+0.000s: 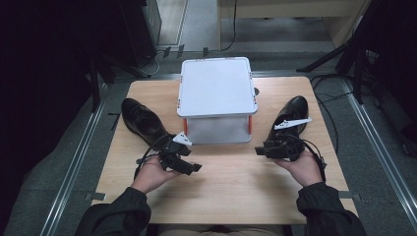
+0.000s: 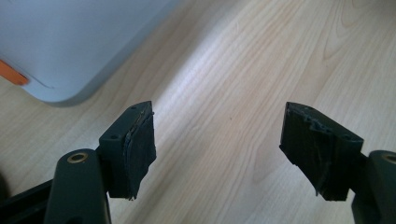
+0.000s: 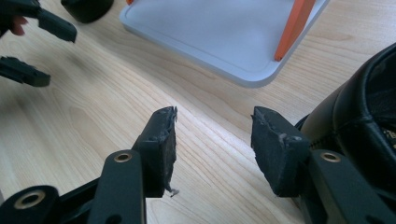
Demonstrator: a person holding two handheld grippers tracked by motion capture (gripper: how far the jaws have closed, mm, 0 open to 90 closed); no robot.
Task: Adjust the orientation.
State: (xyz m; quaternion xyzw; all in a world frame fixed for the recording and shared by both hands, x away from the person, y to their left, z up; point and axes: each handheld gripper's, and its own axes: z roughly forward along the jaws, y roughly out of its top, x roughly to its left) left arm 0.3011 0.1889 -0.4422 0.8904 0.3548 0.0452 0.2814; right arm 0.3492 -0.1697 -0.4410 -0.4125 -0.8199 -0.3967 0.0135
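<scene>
Two black leather shoes lie on the wooden table (image 1: 231, 191), the left shoe (image 1: 142, 120) and the right shoe (image 1: 291, 115), either side of a white two-level rack (image 1: 216, 86) with orange posts. My left gripper (image 1: 195, 168) hovers in front of the rack's left corner, open and empty; its jaws (image 2: 219, 121) stand wide over bare wood beside the rack's corner (image 2: 70, 42). My right gripper (image 1: 257, 150) sits by the right shoe's heel, open with nothing between its jaws (image 3: 215, 126). The right shoe (image 3: 359, 121) lies just beside its right jaw.
In the right gripper view the rack's base (image 3: 215, 32) and one orange post (image 3: 292, 28) lie ahead, with the left gripper (image 3: 60, 56) farther off at top left. Dark stands and cables surround the table on the floor.
</scene>
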